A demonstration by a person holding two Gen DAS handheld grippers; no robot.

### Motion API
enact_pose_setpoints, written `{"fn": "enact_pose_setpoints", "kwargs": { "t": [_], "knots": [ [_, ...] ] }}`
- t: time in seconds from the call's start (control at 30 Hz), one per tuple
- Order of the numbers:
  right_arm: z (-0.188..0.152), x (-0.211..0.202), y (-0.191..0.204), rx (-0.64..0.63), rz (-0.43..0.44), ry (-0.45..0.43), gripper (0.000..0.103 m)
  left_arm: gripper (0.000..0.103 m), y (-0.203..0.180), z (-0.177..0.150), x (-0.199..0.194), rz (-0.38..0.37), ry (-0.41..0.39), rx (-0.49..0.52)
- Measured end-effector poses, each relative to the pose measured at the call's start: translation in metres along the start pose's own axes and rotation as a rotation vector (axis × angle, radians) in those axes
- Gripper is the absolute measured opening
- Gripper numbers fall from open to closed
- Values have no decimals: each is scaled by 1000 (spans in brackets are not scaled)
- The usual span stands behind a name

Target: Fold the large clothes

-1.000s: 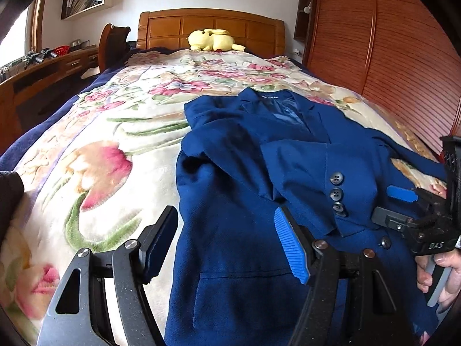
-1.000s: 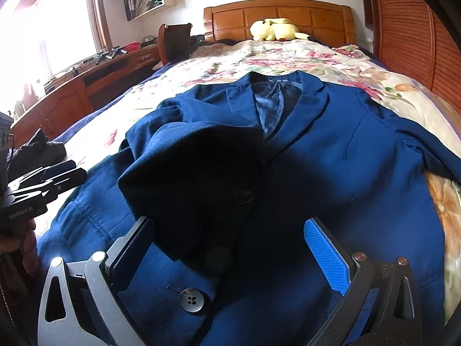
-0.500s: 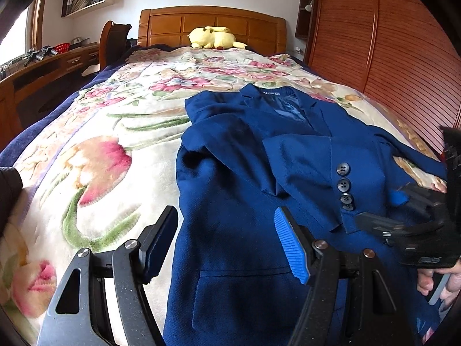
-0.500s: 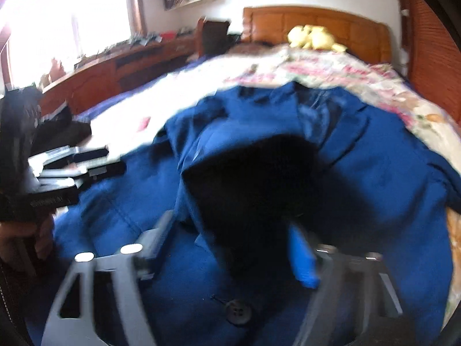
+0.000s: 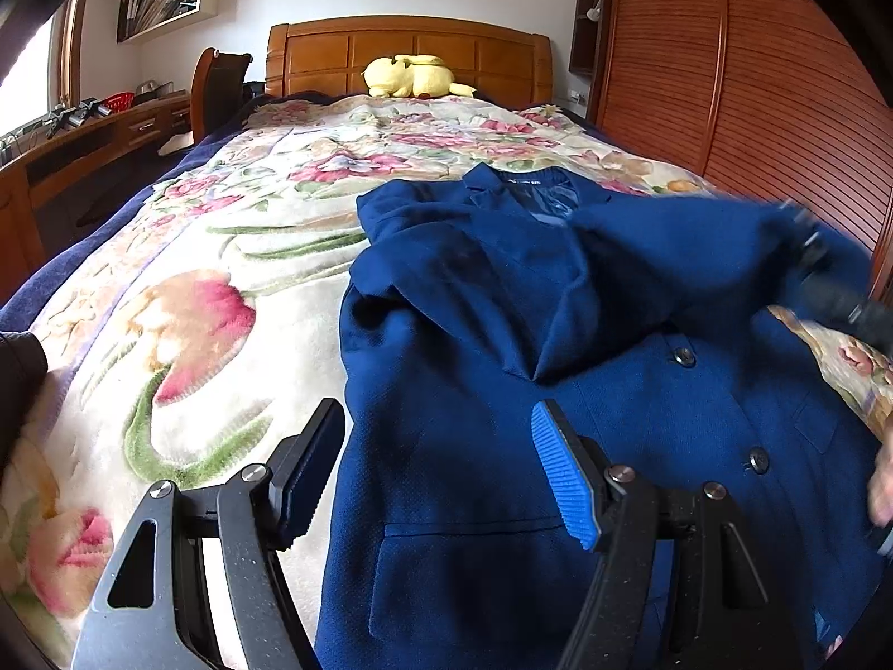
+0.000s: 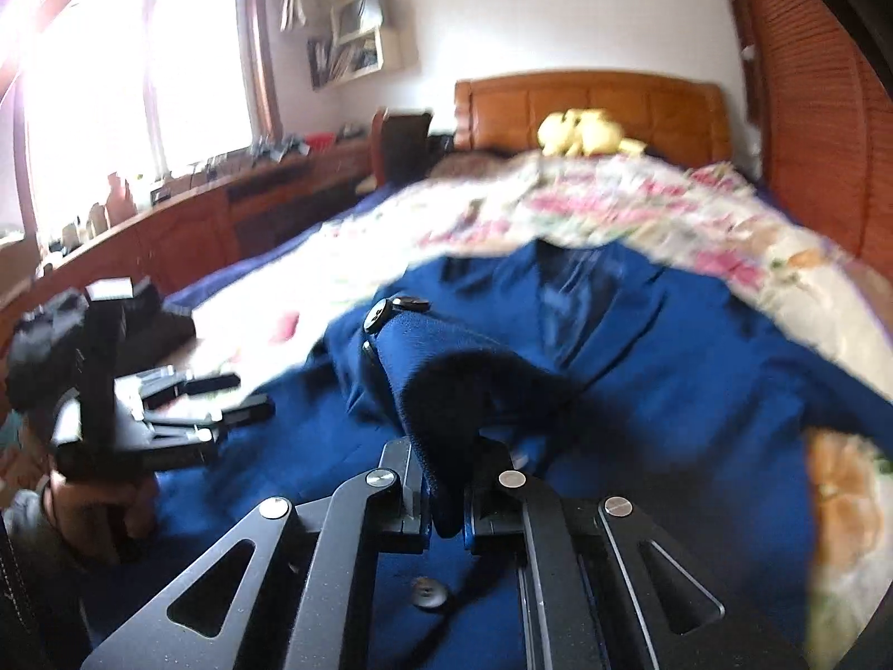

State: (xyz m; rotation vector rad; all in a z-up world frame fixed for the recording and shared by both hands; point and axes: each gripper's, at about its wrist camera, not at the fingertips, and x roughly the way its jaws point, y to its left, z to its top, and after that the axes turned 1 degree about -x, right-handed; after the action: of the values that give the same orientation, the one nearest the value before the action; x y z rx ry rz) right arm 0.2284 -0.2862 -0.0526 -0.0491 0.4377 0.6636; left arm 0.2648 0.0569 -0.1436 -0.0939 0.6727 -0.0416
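Observation:
A navy blue jacket [image 5: 491, 391] lies front up on the floral bedspread [image 5: 212, 279], collar toward the headboard. My left gripper [image 5: 436, 412] hovers open over the jacket's near left hem, nothing between its pads. My right gripper [image 6: 449, 472] has its jaws closing tight on the cuff of the jacket's sleeve [image 6: 446, 385], the cloth pinched between the pads and raised off the jacket. In the left wrist view that sleeve [image 5: 670, 257] stretches across the chest to the blurred right gripper [image 5: 826, 285]. The left gripper [image 6: 184, 396] shows at the left of the right wrist view.
A yellow plush toy [image 5: 410, 75] lies against the wooden headboard [image 5: 407, 50]. A wooden desk [image 5: 72, 151] and chair [image 5: 217, 89] run along the bed's left side; a slatted wooden wardrobe [image 5: 753, 111] stands on the right. A hand [image 6: 95, 508] holds the left gripper.
My right gripper went from wide open to shut on the sleeve cuff and rose with it, pulling the sleeve up and to the right. The left gripper stayed still and open.

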Motion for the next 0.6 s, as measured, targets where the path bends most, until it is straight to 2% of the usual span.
{"fn": "enact_pose_setpoints", "kwargs": {
  "t": [0.13, 0.3, 0.47, 0.6],
  "knots": [
    [-2, -26, -25, 44, -43, -37, 7, 70, 0, -1, 0, 1, 2, 2],
    [-14, -43, -48, 86, -112, -31, 7, 70, -2, 0, 1, 5, 4, 4],
    [-17, -61, -53, 123, -241, -30, 7, 70, -4, -1, 3, 15, 13, 14],
    [-23, -60, -56, 170, -274, -25, 8, 70, -9, -1, 5, 28, 21, 36]
  ]
}}
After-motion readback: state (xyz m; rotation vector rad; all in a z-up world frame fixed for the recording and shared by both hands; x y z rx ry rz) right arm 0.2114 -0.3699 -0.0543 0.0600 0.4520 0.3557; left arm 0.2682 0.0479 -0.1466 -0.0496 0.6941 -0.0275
